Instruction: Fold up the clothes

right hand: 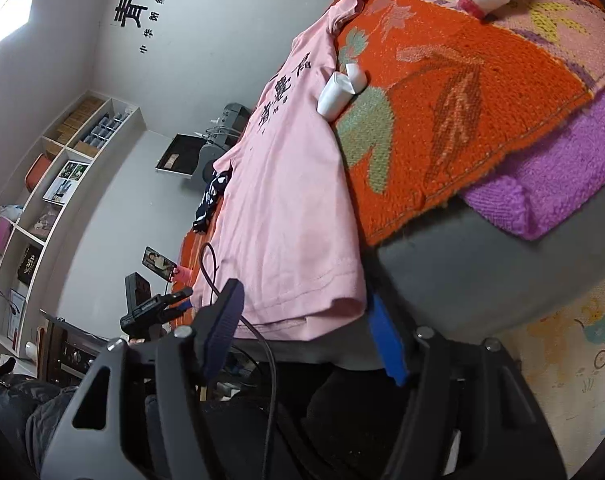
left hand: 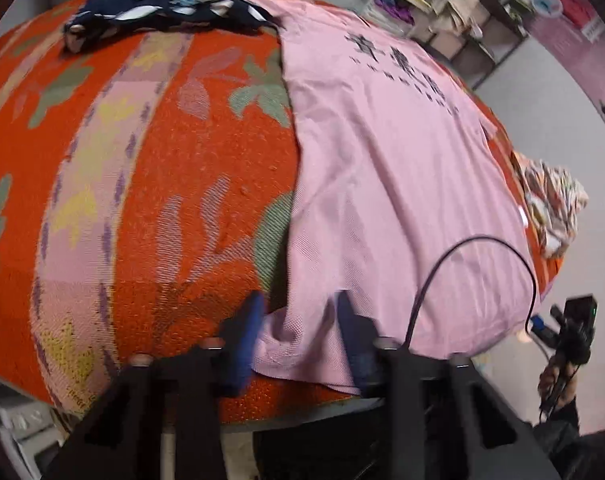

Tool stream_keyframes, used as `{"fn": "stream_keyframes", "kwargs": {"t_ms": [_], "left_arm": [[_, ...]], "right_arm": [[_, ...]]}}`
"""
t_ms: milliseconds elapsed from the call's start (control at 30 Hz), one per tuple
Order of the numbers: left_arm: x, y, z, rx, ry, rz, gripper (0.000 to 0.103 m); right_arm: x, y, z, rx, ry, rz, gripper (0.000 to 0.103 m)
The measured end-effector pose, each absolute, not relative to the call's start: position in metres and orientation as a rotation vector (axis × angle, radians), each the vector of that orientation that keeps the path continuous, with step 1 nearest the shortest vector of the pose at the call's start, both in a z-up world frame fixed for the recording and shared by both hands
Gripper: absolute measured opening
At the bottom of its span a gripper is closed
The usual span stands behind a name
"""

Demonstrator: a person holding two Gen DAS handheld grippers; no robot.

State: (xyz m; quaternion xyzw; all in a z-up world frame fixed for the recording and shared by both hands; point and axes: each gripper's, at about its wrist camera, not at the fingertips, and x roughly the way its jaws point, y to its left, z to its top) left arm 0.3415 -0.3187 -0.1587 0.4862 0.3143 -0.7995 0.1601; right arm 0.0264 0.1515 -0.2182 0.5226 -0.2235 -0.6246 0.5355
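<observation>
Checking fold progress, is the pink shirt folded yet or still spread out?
Spread out. The pink shirt lies flat across the orange blanket, its printed lettering fully showing, with no part turned over itself.

Pink shirt (left hand: 382,168) on orange floral blanket (left hand: 142,160).

"VIP" on shelf box (right hand: 29,268)

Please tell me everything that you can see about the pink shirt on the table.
The pink shirt looks like a fine textured knit with dark printed characters. It lies spread out, slightly wrinkled, on the orange patterned blanket, hem nearest the cameras. One hem corner bunches between the open fingers of the left gripper; the open right gripper is at the other corner. A small white object rests on its edge.
</observation>
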Motion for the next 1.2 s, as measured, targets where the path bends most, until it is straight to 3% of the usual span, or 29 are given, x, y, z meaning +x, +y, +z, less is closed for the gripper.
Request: {"fn": "stream_keyframes", "kwargs": {"t_ms": [100,300,367,400,433,600,733,833,1033,1200], "left_arm": [[0.337,-0.304,-0.162,1.473,0.844,-2.333,0.002],[0.351,-0.306,-0.160,1.408,1.028,-2.375,0.001],[0.354,-0.309,-0.165,1.379,1.111,-2.367,0.001],[0.356,-0.311,-0.167,1.368,1.149,-2.360,0.001],[0.358,-0.312,-0.168,1.352,1.198,-2.362,0.001],[0.376,-0.312,-0.146,1.179,1.444,-2.427,0.001],[0.402,-0.309,-0.112,1.072,1.427,-2.415,0.001],[0.411,-0.308,-0.119,1.128,1.363,-2.308,0.001],[0.413,-0.319,-0.182,1.250,1.433,-2.061,0.001],[0.418,-0.315,-0.178,1.305,1.414,-2.058,0.001]], "right_arm": [[0.026,0.151,-0.219,1.247,-0.533,-1.484,0.063],[0.026,0.155,-0.226,1.248,-0.613,-1.457,0.066],[0.025,0.157,-0.229,1.243,-0.653,-1.466,0.052],[0.024,0.159,-0.232,1.257,-0.672,-1.479,0.016],[0.022,0.161,-0.237,1.280,-0.694,-1.485,0.004],[0.029,0.170,-0.223,1.281,-0.706,-1.488,0.004],[0.043,0.181,-0.167,1.169,-0.644,-1.492,0.003],[0.052,0.183,-0.141,1.136,-0.566,-1.507,0.003],[0.046,0.184,-0.198,1.351,-0.492,-1.580,0.004],[0.046,0.184,-0.232,1.443,-0.498,-1.598,0.004]]}}
